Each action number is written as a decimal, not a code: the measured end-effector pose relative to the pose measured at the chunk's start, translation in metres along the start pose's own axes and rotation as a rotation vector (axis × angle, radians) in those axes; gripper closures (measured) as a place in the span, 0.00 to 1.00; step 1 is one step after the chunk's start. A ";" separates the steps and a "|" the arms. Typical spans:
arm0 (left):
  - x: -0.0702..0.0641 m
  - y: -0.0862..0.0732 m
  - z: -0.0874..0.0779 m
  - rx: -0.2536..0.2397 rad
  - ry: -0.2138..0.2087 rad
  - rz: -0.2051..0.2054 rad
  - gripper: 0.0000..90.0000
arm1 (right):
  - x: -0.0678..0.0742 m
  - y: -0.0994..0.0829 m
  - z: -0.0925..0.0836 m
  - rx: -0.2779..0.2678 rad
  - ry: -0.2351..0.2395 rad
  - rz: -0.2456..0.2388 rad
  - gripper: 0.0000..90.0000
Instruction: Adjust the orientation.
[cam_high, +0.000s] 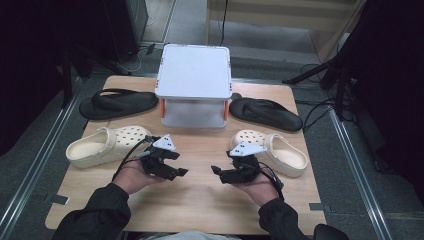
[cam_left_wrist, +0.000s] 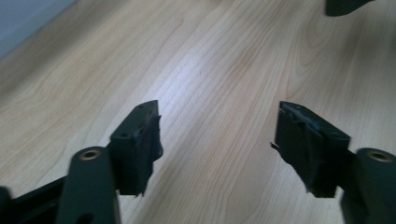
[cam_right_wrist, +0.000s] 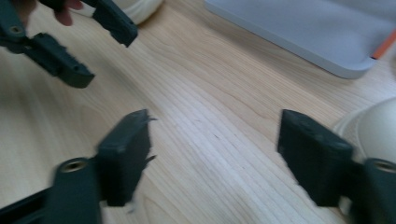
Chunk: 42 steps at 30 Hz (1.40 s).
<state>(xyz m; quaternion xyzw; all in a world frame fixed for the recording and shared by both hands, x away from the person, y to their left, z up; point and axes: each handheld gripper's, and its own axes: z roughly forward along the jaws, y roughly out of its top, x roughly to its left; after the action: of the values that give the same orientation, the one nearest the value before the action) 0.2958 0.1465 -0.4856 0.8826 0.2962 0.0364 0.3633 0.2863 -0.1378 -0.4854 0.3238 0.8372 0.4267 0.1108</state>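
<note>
Forearms in dark sleeves enter from the near table (cam_high: 200, 210) edge. Left gripper (cam_high: 181, 171) and right gripper (cam_high: 216, 170) face each other over bare wood, jaws of each spread wide with nothing between them. Just beyond, one cream clog (cam_high: 107, 145) lies beside the left gripper and another cream clog (cam_high: 272, 150) beside the right. Farther back, two black flip-flops (cam_high: 117, 103) flank a white two-tier rack (cam_high: 194, 85).

left gripper (cam_high: 181, 171): jaws wide apart, empty | right gripper (cam_high: 216, 170): jaws wide apart, empty
</note>
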 end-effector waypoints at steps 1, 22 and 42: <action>0.001 0.001 -0.002 -0.007 0.000 -0.024 0.39 | -0.001 0.000 0.000 0.001 0.017 0.002 0.38; 0.014 0.003 -0.009 -0.009 -0.010 -0.056 0.47 | 0.003 0.000 0.001 0.078 0.153 -0.036 0.54; 0.012 0.005 -0.016 -0.015 -0.012 -0.017 0.48 | -0.001 0.005 -0.018 -0.016 0.143 -0.036 0.56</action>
<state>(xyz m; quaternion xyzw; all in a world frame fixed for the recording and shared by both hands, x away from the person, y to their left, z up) 0.3036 0.1602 -0.4726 0.8775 0.3013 0.0304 0.3720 0.2811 -0.1476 -0.4705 0.2767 0.8452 0.4531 0.0609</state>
